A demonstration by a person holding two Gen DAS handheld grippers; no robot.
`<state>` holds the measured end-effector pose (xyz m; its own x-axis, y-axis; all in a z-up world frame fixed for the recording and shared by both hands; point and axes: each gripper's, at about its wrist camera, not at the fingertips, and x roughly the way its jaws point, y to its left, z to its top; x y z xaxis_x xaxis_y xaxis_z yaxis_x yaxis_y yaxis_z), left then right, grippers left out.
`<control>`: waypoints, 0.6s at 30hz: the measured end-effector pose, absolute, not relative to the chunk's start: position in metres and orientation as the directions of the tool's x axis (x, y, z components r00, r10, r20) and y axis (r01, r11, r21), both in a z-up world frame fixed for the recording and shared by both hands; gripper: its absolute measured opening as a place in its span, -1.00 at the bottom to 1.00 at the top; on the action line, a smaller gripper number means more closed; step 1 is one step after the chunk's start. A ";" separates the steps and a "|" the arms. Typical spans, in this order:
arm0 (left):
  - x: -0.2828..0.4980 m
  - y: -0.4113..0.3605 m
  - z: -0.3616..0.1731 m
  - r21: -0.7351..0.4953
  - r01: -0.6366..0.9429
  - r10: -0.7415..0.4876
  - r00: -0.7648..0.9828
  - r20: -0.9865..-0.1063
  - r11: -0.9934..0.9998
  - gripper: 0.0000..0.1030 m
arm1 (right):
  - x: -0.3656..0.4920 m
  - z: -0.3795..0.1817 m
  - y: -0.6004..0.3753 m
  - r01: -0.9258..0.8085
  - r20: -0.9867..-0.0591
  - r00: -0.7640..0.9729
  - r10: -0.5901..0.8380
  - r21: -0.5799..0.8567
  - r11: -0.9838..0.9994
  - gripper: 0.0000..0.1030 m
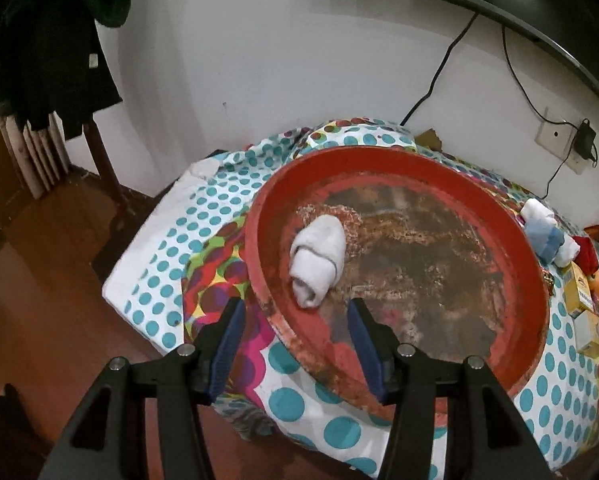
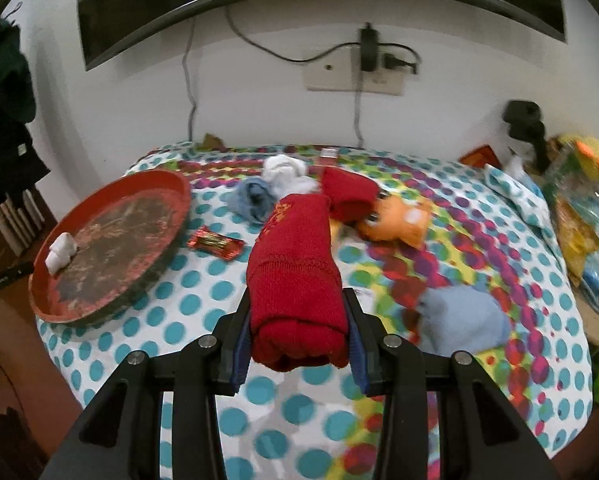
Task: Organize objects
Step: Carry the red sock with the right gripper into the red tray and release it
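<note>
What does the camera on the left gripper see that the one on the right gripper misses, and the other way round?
Only the left view shows the left gripper, open and empty above the tray's near rim, and a yellow box. Only the right view shows the right gripper shut on a rolled red sock, plus an orange toy and a candy wrapper. Both show the red tray holding a white sock roll on the dotted cloth.

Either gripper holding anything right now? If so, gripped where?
Right gripper: shut on the rolled red sock, pinched across its near end. Left gripper: open, holding nothing; the white sock roll lies loose in the red tray.
</note>
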<state>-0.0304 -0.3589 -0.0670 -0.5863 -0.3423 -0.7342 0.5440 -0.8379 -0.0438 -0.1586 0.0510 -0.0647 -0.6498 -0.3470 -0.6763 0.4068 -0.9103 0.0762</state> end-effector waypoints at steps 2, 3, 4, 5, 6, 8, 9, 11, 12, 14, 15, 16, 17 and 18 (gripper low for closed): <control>-0.031 -0.361 -0.071 -0.041 0.542 -0.339 -0.581 -0.740 -0.839 0.05 | -0.158 -0.063 0.034 0.436 -0.678 -0.641 -0.361 0.065 -0.897 -0.26; -0.030 -0.362 -0.072 -0.047 0.537 -0.333 -0.588 -0.737 -0.842 0.05 | -0.157 -0.062 0.028 0.445 -0.676 -0.640 -0.365 0.061 -0.894 -0.26; -0.030 -0.363 -0.072 -0.059 0.529 -0.323 -0.599 -0.733 -0.847 0.05 | -0.156 -0.061 0.021 0.458 -0.675 -0.638 -0.371 0.055 -0.888 -0.26; -0.031 -0.364 -0.074 -0.061 0.529 -0.321 -0.599 -0.734 -0.847 0.05 | -0.156 -0.061 0.011 0.473 -0.676 -0.632 -0.379 0.050 -0.879 -0.26; -0.031 -0.365 -0.075 -0.061 0.530 -0.322 -0.598 -0.734 -0.846 0.05 | -0.156 -0.061 0.005 0.482 -0.676 -0.629 -0.384 0.048 -0.875 -0.26; -0.032 -0.366 -0.077 -0.058 0.524 -0.317 -0.596 -0.738 -0.850 0.05 | -0.156 -0.061 -0.013 0.511 -0.680 -0.613 -0.403 0.047 -0.858 -0.26; -0.033 -0.367 -0.079 -0.050 0.530 -0.323 -0.587 -0.742 -0.846 0.05 | -0.155 -0.061 -0.019 0.520 -0.681 -0.608 -0.408 0.047 -0.853 -0.26; -0.033 -0.369 -0.080 -0.059 0.531 -0.316 -0.586 -0.746 -0.845 0.05 | -0.155 -0.061 -0.037 0.546 -0.682 -0.597 -0.424 0.042 -0.837 -0.26; -0.033 -0.370 -0.080 -0.065 0.533 -0.314 -0.588 -0.745 -0.843 0.05 | -0.154 -0.061 -0.047 0.562 -0.682 -0.591 -0.432 0.037 -0.827 -0.26; -0.032 -0.372 -0.080 -0.065 0.536 -0.317 -0.588 -0.744 -0.842 0.05 | -0.154 -0.061 -0.065 0.587 -0.684 -0.579 -0.443 0.027 -0.809 -0.26; -0.032 -0.372 -0.080 -0.062 0.537 -0.319 -0.587 -0.744 -0.842 0.05 | -0.154 -0.062 -0.073 0.599 -0.687 -0.572 -0.448 0.023 -0.800 -0.26; -0.033 -0.373 -0.080 -0.059 0.540 -0.324 -0.584 -0.744 -0.839 0.05 | -0.155 -0.062 -0.080 0.607 -0.689 -0.566 -0.453 0.023 -0.794 -0.26; -0.032 -0.373 -0.081 -0.058 0.543 -0.327 -0.583 -0.744 -0.838 0.05 | -0.157 -0.064 -0.090 0.619 -0.693 -0.556 -0.459 0.024 -0.785 -0.26; -0.033 -0.374 -0.081 -0.059 0.543 -0.326 -0.583 -0.744 -0.837 0.05 | -0.159 -0.065 -0.099 0.626 -0.699 -0.547 -0.460 0.023 -0.779 -0.26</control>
<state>-0.0326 -0.3741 -0.0806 -0.5833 -0.3257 -0.7441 0.5432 -0.8375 -0.0592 -0.1590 -0.0985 -0.0649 -0.5472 -0.4604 -0.6990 0.6263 -0.7793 0.0230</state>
